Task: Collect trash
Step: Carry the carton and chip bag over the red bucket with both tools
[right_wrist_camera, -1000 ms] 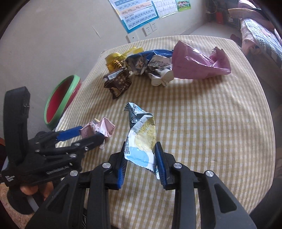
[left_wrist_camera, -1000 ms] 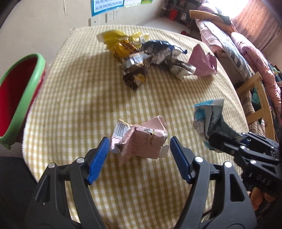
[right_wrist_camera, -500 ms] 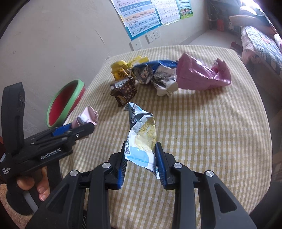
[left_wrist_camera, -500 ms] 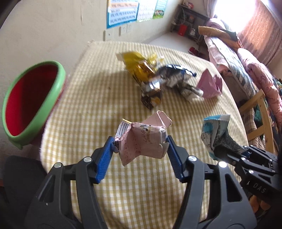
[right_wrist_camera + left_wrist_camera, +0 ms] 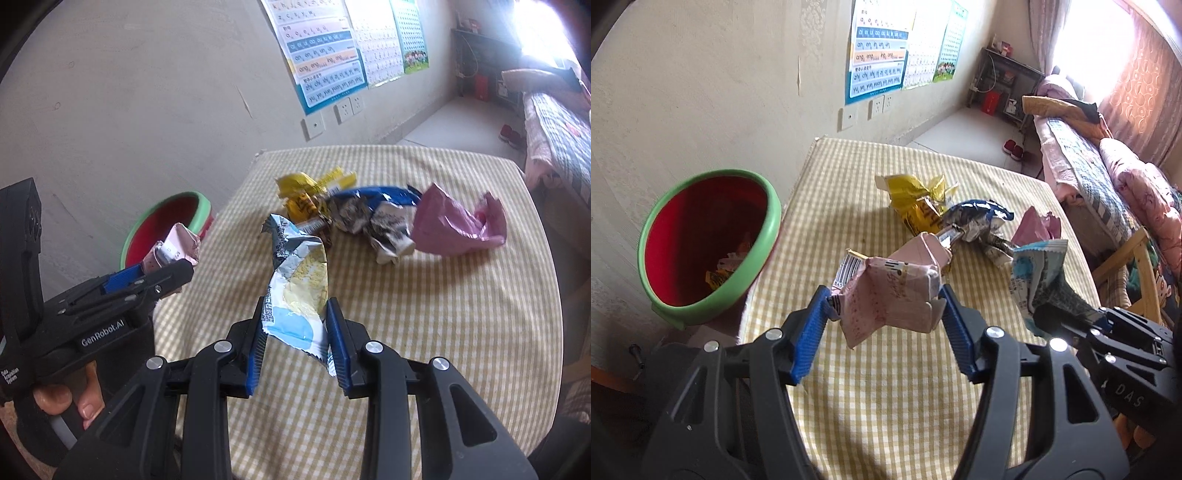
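Yellow-checked tabletop [image 5: 871,398] beside a plastered wall carrying posters [image 5: 877,48]. Left gripper [image 5: 884,310], raised above the tabletop, is closed on a crumpled pink carton [image 5: 890,295] pinched between its blue pads. Right gripper [image 5: 295,330], just to its right, clamps a blue-and-white snack wrapper [image 5: 295,291] standing upright. Ahead of both lies a heap of wrappers [image 5: 354,214] with a pink bag [image 5: 454,225]. Left of the left gripper, off the tabletop edge, stands a green-rimmed red bin [image 5: 701,243].
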Demonstrator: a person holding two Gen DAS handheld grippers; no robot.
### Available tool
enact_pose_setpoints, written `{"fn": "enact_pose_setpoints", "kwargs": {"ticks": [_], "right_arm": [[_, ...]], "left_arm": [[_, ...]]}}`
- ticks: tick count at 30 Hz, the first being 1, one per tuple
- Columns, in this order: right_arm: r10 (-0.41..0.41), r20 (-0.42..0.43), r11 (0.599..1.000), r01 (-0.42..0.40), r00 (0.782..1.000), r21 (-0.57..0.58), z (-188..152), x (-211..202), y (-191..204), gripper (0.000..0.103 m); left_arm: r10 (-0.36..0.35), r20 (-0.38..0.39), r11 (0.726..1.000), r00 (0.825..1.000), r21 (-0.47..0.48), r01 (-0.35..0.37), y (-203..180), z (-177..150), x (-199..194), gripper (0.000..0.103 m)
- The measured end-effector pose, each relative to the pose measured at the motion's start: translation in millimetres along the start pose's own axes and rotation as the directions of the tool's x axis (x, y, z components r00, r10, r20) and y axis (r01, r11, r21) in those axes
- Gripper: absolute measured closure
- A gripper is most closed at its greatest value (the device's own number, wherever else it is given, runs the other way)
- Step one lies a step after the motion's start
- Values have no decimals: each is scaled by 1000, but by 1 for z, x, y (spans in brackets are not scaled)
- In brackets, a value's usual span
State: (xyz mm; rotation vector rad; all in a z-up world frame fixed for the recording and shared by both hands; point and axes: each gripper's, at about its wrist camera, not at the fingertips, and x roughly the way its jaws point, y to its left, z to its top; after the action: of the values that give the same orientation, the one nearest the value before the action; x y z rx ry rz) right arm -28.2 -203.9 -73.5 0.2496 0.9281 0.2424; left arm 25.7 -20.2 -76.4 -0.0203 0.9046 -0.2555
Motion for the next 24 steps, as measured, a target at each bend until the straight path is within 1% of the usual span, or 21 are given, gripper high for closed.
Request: {"fn": "enact_pose_setpoints", "kwargs": {"ticks": [10,17,24], "right_arm": [[24,19,998,-23,1000,-63,20,5,29,71],[31,13,996,-30,999,-85,22,12,40,71],[34,5,995,-34,999,-99,23,17,48,71]], "left_arm": [[28,39,999,999,-39,-26,20,4,-12,45],[35,46,996,998,-79,-32,33,4,-15,45],[47,51,994,998,-98,-41,41,3,-16,45]]}}
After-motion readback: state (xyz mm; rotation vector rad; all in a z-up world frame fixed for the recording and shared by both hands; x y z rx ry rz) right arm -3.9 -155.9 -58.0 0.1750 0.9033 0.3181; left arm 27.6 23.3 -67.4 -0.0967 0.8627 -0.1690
